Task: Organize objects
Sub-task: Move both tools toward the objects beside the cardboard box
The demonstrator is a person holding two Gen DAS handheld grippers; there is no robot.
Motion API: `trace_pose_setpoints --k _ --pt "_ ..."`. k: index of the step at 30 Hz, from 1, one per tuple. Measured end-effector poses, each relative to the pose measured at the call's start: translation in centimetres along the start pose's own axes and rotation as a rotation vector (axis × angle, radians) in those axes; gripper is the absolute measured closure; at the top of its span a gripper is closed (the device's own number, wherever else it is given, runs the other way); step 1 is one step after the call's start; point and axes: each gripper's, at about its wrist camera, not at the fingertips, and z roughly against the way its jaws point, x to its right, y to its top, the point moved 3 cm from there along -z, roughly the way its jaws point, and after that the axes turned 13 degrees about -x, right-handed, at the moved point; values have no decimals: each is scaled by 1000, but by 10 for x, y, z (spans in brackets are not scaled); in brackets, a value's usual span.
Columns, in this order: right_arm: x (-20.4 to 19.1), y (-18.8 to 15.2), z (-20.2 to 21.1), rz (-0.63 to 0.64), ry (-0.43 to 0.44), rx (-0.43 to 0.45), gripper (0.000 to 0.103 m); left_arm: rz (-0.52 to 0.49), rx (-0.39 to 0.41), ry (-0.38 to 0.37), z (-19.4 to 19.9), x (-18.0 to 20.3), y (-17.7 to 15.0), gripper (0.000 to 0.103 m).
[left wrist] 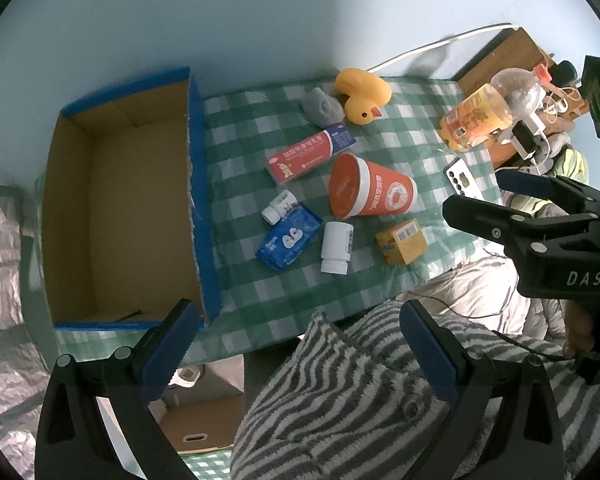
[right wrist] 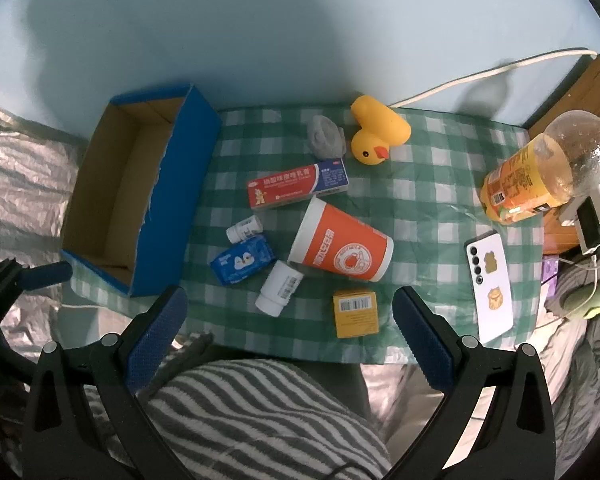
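Note:
A blue cardboard box [left wrist: 198, 184] [right wrist: 172, 200], open and empty, stands at the left of a green checked cloth [left wrist: 260, 288] [right wrist: 420, 208]. On the cloth lie a yellow rubber duck [left wrist: 362, 96] [right wrist: 378, 130], a grey lump [left wrist: 323, 107] [right wrist: 325, 137], a red-and-blue carton [left wrist: 312, 151] [right wrist: 298, 185], an orange cup on its side [left wrist: 370, 192] [right wrist: 340, 246], two white bottles [left wrist: 335, 247] [left wrist: 279, 207] [right wrist: 280, 289], a blue packet [left wrist: 289, 238] [right wrist: 242, 261] and a yellow box [left wrist: 402, 241] [right wrist: 356, 313]. My left gripper [left wrist: 300, 344] and right gripper [right wrist: 290, 332] are open and empty, held short of the cloth's near edge.
A juice bottle [right wrist: 540, 172] lies at the right edge, with a white phone [right wrist: 490, 286] nearer me and chargers and cables beyond. A striped blanket [right wrist: 260, 416] lies under both grippers. Crinkled silver sheeting [right wrist: 20, 184] is at the left. The right gripper also shows in the left wrist view [left wrist: 480, 194].

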Motion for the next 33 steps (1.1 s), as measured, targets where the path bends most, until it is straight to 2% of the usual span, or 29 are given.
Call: trace_pose_setpoints --k 13,21,25,30,33 --pt "13 4 -6 -6 19 -27 1 -54 -39 42 -14 6 12 2" --pt "47 8 -18 -19 -79 -53 1 -113 -89 102 -40 9 32 2" --pt "62 5 -31 8 -103 -89 1 -128 -113 106 -54 13 42 2" --pt "77 -3 -67 47 -119 -172 1 -149 -142 129 -79 19 57 2" --pt "81 -11 -92 61 -107 -221 1 -167 -153 117 -94 23 65 2"
